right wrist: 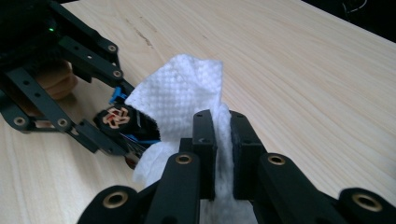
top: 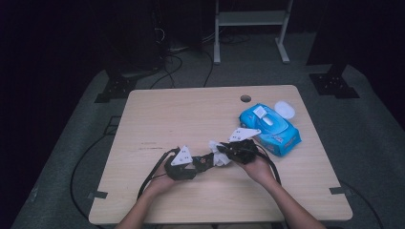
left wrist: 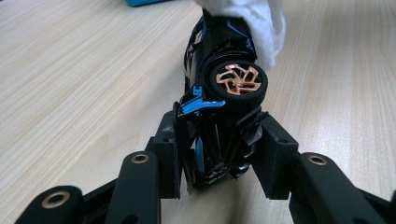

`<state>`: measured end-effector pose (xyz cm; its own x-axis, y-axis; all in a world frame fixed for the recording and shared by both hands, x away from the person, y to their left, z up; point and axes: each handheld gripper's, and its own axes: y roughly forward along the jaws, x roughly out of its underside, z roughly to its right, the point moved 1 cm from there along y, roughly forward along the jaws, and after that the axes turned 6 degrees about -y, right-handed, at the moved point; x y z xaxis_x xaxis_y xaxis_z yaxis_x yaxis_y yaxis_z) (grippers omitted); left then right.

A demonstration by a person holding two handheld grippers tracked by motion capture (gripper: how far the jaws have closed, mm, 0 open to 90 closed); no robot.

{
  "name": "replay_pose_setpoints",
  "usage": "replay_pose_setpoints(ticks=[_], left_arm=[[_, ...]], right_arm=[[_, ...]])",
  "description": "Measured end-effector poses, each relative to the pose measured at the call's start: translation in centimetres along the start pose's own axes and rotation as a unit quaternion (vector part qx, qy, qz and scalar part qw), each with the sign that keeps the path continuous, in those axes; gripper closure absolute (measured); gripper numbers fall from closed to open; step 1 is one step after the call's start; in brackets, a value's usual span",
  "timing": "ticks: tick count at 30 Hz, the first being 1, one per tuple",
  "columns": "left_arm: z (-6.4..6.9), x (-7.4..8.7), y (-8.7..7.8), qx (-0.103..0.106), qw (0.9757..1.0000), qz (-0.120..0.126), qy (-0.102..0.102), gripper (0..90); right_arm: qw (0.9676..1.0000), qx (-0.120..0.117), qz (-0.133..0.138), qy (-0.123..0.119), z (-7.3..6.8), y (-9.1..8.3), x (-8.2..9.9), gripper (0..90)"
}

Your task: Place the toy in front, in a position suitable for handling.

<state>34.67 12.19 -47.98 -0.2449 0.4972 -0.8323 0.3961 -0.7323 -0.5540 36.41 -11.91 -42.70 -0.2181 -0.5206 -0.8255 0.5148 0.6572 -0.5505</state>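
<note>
My left tongs (left wrist: 217,154) clamped the toy car (left wrist: 224,84) above the desk (top: 191,114); my right tongs (right wrist: 222,140), pinching a wipe (right wrist: 180,93), were apparently mid-cleaning. Next: rub along the bodywork.

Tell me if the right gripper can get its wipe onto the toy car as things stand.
Probably yes: the right gripper pinches the white wipe, which already drapes against the toy car clamped by the left gripper.

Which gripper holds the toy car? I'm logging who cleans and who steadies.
The left gripper: its fingers clamp the black-and-blue toy car. The right gripper pinches the white wet wipe instead, draped against the car.
</note>
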Motion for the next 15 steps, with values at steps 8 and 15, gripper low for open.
replay_pose_setpoints(ticks=[8,15], left_arm=[[0.0,0.0,0.0,0.0,1.0,0.001,-0.003,57.9],[-0.1,0.0,-0.1,-0.001,1.0,0.001,-0.001,58.1]], right_arm=[[0.9996,0.022,-0.005,0.015,1.7,-1.1,1.0,82.4],[0.9994,0.029,-0.007,0.018,2.2,-1.5,1.4,82.4]])
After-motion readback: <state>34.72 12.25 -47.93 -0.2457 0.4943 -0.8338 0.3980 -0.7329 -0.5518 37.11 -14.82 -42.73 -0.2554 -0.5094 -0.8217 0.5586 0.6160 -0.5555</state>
